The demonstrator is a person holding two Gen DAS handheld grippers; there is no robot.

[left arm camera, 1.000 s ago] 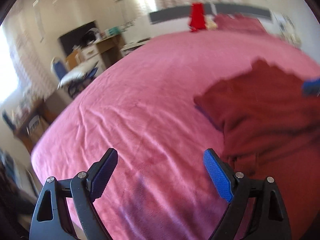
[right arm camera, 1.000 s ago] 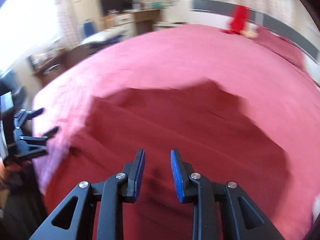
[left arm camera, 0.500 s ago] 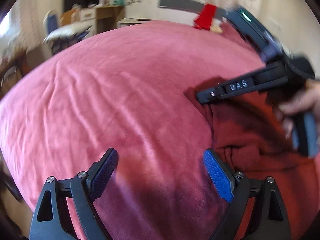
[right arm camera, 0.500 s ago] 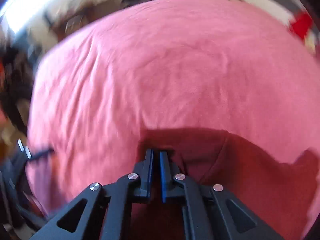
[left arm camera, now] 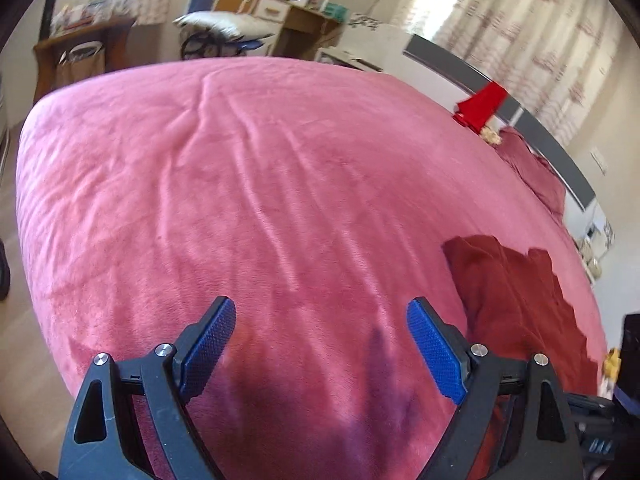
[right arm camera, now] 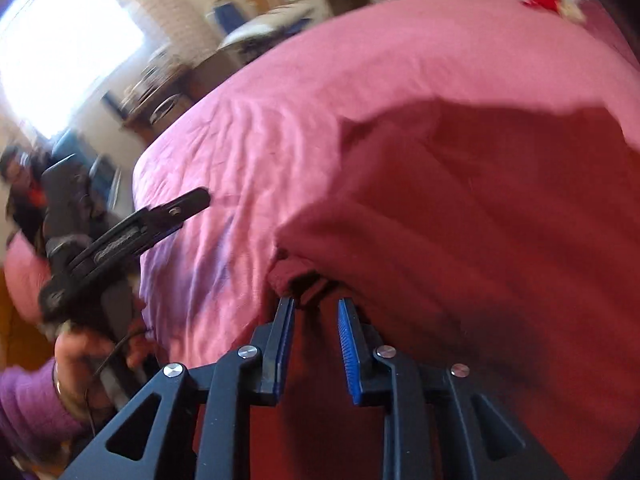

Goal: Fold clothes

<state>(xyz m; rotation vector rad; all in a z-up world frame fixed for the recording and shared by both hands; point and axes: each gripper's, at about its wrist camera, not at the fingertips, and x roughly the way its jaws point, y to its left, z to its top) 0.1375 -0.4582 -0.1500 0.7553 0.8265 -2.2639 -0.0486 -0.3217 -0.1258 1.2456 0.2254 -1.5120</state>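
Observation:
A dark red garment (left arm camera: 516,300) lies folded over on the pink bedspread (left arm camera: 260,184), at the right of the left wrist view. In the right wrist view the garment (right arm camera: 460,220) fills the middle and right, with a bunched edge just beyond my right gripper (right arm camera: 316,312). The right gripper's jaws stand a little apart with nothing clamped between them. My left gripper (left arm camera: 320,320) is wide open and empty above bare bedspread, left of the garment. It also shows in the right wrist view (right arm camera: 132,232), held by a hand.
A bright red item (left arm camera: 482,106) and a pink pillow (left arm camera: 532,168) lie near the grey headboard (left arm camera: 532,120). Desks, a chair and clutter (left arm camera: 224,28) stand beyond the bed's far side. The bed edge drops to the floor on the left (left arm camera: 24,320).
The right gripper, shut on the garment's edge half a second ago, has opened and let it go. The left gripper has swung left, so the garment now sits further right.

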